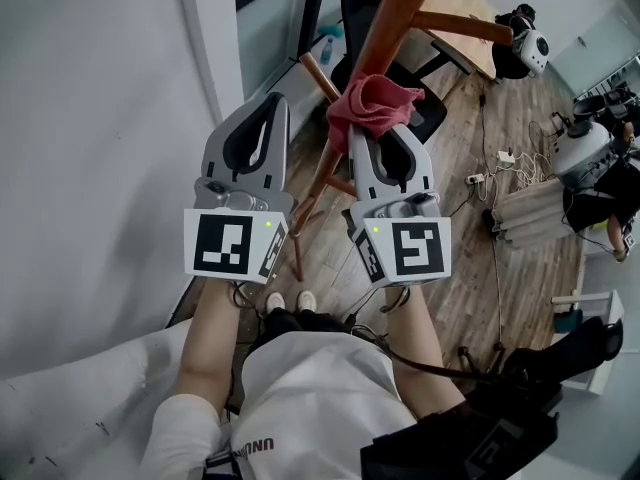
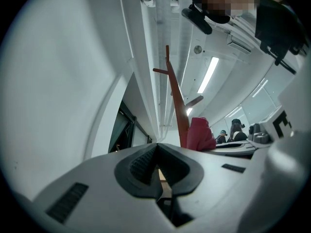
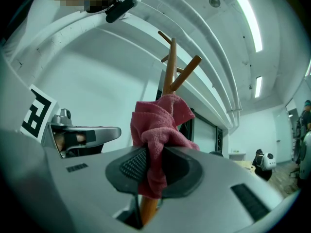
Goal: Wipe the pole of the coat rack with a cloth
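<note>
Pinkish-red crumpled cloth (image 3: 158, 125) sits pinched between the jaws of our right gripper (image 3: 153, 166), which are clamped on its bunched folds. The free wad bulges forward against the reddish-brown wooden pole of the coat rack (image 3: 170, 67), just under a slanted wooden peg (image 3: 185, 72). We cannot tell whether the cloth wraps the pole or only presses one side. Our left gripper (image 2: 158, 152) hangs just beside the pole with its jaws together on nothing. To wipe well, we judge the clamp should be firm, the wad pressed flat to the wood and drawn along its length, steering round the pegs so the rack does not rock.
</note>
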